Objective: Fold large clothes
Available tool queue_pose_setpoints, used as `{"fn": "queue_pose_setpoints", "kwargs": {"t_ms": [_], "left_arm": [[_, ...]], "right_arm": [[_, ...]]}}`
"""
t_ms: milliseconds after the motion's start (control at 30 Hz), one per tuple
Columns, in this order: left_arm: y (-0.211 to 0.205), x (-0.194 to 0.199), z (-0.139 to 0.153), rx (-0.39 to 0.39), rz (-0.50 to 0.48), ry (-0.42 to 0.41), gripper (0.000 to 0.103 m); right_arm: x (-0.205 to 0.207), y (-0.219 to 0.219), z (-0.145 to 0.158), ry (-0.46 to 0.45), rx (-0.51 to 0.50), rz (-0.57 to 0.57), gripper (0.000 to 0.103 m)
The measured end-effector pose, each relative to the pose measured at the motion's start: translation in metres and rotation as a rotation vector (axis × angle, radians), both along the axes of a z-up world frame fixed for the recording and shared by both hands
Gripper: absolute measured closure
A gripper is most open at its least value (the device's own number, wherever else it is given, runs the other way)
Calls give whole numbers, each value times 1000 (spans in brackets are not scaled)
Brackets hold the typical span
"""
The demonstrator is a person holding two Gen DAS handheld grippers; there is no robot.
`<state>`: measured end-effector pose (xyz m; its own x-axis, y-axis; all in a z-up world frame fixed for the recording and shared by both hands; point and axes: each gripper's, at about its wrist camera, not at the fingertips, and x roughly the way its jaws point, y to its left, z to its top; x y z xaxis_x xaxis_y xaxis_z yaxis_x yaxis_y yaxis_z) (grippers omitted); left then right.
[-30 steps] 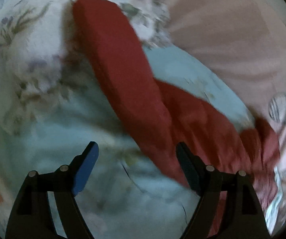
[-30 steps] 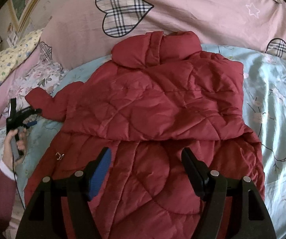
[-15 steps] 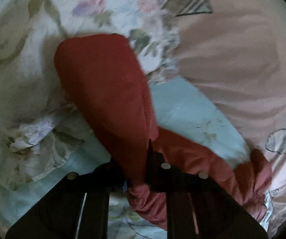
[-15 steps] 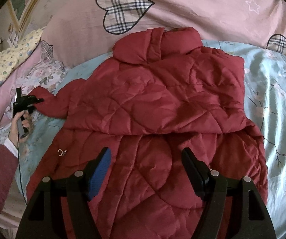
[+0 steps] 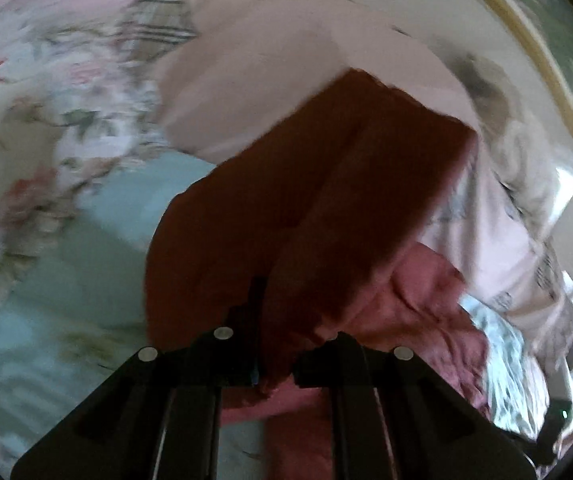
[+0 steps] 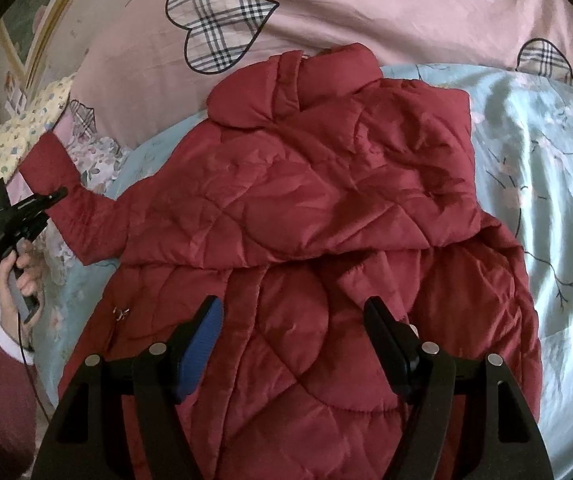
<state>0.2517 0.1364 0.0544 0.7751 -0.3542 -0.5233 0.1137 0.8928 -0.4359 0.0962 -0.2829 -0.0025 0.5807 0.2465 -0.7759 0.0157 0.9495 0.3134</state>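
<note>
A red quilted jacket lies spread on a light blue bed sheet, collar toward the pink pillows. Its right sleeve is folded across the body. My left gripper is shut on the jacket's left sleeve and holds it lifted off the bed; it also shows at the far left of the right wrist view, clamped on the sleeve. My right gripper is open and empty, hovering over the jacket's lower part.
Pink pillows with plaid hearts line the head of the bed. A floral quilt and a yellow flowered pillow lie at the left side. A framed picture hangs on the wall.
My left gripper closed on the sleeve and has lifted it up off the bed. The right gripper stayed open and barely moved.
</note>
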Motion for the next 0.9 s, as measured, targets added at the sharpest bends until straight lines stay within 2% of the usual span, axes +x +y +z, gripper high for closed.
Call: {"fn": "queue_pose_setpoints", "kwargs": {"t_ms": [200, 367, 667, 900], "left_arm": [[-69, -21, 10, -9, -155, -26, 95], [-129, -29, 13, 39, -262, -49, 95], [-223, -28, 2, 159, -370, -32, 95], [-278, -30, -20, 201, -433, -3, 95]], "right_arm": [[-3, -9, 2, -6, 15, -23, 29], [-6, -22, 3, -7, 35, -48, 29], [-11, -46, 6, -21, 91, -95, 29], [-9, -71, 10, -33, 144, -149, 29]]}}
